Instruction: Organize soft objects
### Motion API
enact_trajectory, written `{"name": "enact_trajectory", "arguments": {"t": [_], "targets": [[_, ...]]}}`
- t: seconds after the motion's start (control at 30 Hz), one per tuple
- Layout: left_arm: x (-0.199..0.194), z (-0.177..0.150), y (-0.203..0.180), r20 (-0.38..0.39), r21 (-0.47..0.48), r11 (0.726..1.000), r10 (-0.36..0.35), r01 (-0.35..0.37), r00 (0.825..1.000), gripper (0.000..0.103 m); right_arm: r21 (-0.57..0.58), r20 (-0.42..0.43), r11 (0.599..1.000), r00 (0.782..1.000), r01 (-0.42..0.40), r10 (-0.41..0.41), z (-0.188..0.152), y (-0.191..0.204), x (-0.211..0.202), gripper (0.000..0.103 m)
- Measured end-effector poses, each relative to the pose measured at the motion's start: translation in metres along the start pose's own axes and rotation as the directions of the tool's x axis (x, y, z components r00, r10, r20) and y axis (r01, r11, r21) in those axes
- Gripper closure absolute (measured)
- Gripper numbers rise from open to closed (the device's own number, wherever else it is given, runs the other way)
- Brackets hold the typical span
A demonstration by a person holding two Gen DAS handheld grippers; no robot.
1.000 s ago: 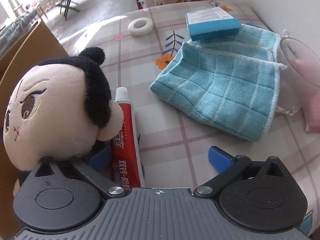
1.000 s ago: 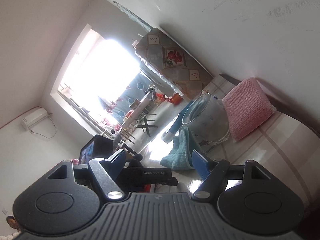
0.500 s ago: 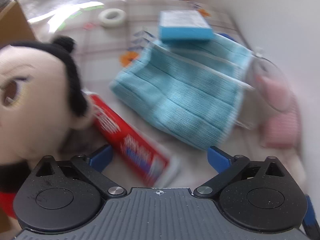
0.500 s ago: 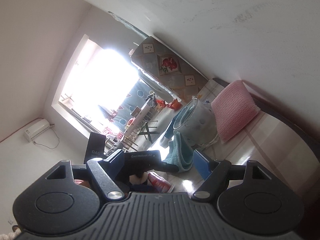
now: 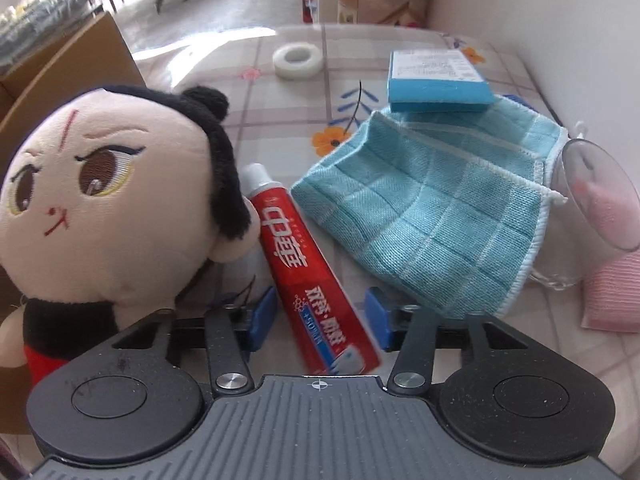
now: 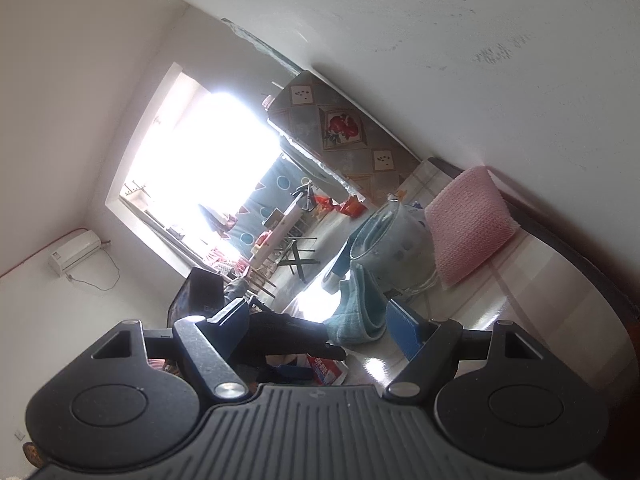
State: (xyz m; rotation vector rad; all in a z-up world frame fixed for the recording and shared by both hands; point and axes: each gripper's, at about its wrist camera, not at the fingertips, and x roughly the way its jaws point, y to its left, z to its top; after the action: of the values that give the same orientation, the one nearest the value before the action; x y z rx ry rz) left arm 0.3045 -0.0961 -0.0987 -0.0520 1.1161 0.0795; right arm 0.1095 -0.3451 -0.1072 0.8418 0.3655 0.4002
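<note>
Checked tablecloth (image 5: 280,128), red toothpaste tube (image 5: 308,276), Chinese lettering

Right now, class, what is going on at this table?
A person is tidying with a handheld gripper in each hand. The left gripper points down over a red toothpaste tube, which lies between its fingers; they have just been closing, but gaps still show. A plush doll and blue cloth lie alongside. The right gripper waits open, holding nothing.
</note>
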Motion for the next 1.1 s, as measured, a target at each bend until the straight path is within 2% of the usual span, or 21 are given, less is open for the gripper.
{"name": "enact_trajectory", "arguments": {"t": [0.17, 0.3, 0.4, 0.47, 0.67, 0.8, 0.9, 0.93, 0.97, 1.0, 1.1], "targets": [[-0.006, -0.009, 0.0, 0.043, 0.034, 0.999, 0.036, -0.038, 0.998, 0.065, -0.02, -0.001, 1.0, 1.0, 0.004, -0.004, 0.0, 0.008, -0.003, 0.025], [-0.015, -0.022, -0.001, 0.035, 0.089, 0.996, 0.022, -0.025, 0.999, 0.065, -0.029, 0.018, 0.999, 1.0, 0.016, -0.015, -0.001, 0.013, -0.012, 0.025], [-0.024, -0.038, -0.002, 0.023, 0.138, 0.99, -0.031, 0.027, 0.999, 0.065, -0.032, 0.023, 0.999, 1.0, 0.022, -0.021, -0.002, 0.014, -0.017, 0.024], [-0.032, -0.051, -0.002, 0.012, 0.171, 0.981, -0.095, 0.091, 0.995, 0.065, -0.042, 0.028, 0.999, 0.999, 0.033, -0.032, -0.003, 0.017, -0.022, 0.024], [-0.058, -0.094, 0.008, -0.008, 0.293, 0.937, -0.199, 0.192, 0.98, 0.065, -0.077, 0.027, 0.995, 0.997, 0.069, -0.067, -0.008, 0.023, -0.032, 0.023], [-0.068, -0.116, 0.025, -0.017, 0.333, 0.912, -0.249, 0.24, 0.968, 0.065, -0.103, -0.007, 0.988, 0.993, 0.119, -0.12, -0.017, 0.022, -0.034, 0.023], [-0.07, -0.124, 0.04, -0.016, 0.346, 0.899, -0.282, 0.27, 0.959, 0.062, -0.115, -0.033, 0.982, 0.987, 0.153, -0.158, -0.025, 0.019, -0.033, 0.02], [-0.072, -0.125, 0.043, -0.012, 0.353, 0.893, -0.293, 0.278, 0.956, 0.057, -0.12, -0.042, 0.979, 0.985, 0.163, -0.169, -0.027, 0.018, -0.033, 0.02], [-0.072, -0.126, 0.046, -0.012, 0.356, 0.89, -0.299, 0.284, 0.954, 0.046, -0.124, -0.05, 0.977, 0.982, 0.173, -0.18, -0.029, 0.017, -0.032, 0.02], [-0.073, -0.127, 0.048, -0.012, 0.355, 0.889, -0.304, 0.288, 0.953, 0.042, -0.129, -0.055, 0.974, 0.98, 0.184, -0.192, -0.03, 0.015, -0.032, 0.02], [-0.072, -0.123, 0.05, -0.013, 0.354, 0.882, -0.328, 0.311, 0.945, 0.04, -0.146, -0.051, 0.965, 0.972, 0.218, -0.228, -0.028, 0.015, -0.033, 0.02]]}}
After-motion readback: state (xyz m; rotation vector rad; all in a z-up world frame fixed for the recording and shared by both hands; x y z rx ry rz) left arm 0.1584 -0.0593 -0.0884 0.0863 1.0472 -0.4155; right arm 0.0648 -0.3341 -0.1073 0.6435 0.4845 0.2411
